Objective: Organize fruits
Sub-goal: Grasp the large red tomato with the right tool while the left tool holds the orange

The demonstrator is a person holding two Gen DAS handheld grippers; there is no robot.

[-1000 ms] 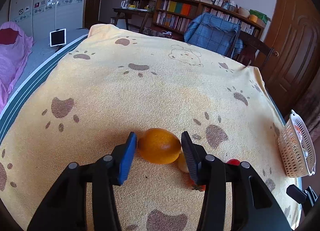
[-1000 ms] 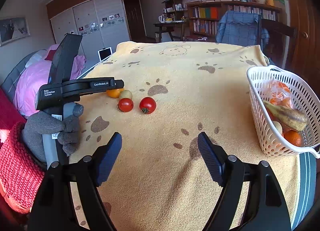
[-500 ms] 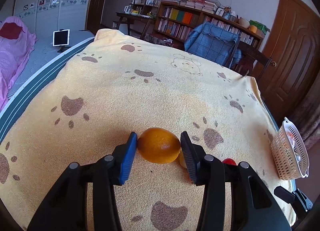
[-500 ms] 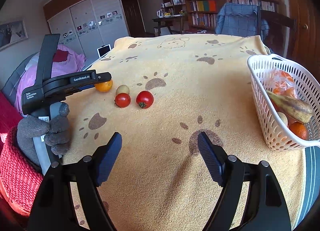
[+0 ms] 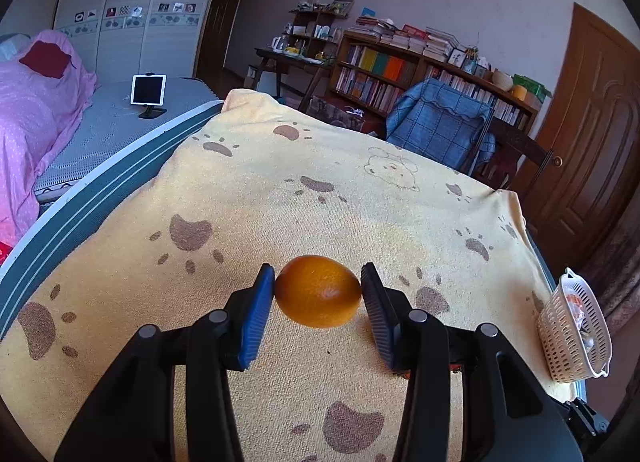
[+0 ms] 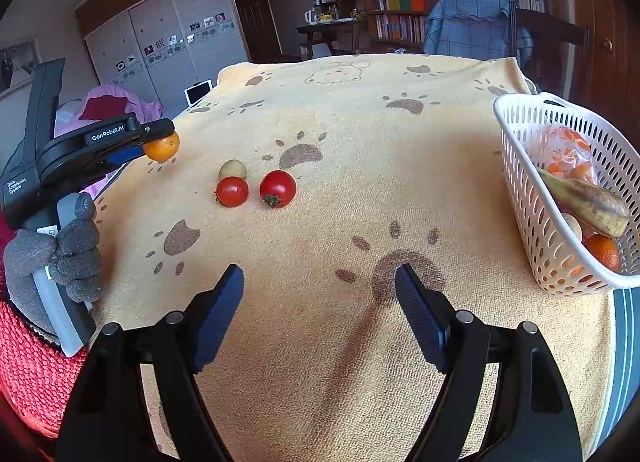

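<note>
An orange (image 5: 318, 291) is clamped between the pads of the left hand-held gripper (image 5: 318, 294), lifted clear of the yellow towel (image 6: 360, 134), left of two tomatoes (image 6: 256, 190). The right hand-held gripper (image 6: 320, 294) is held open and empty, left of the white basket (image 6: 520, 182).

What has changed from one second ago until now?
The left gripper, shut on the orange throughout, has lifted it off the yellow blanket, away from the small fruits. The two tomatoes, the white basket and the open right gripper stayed in place.
</note>
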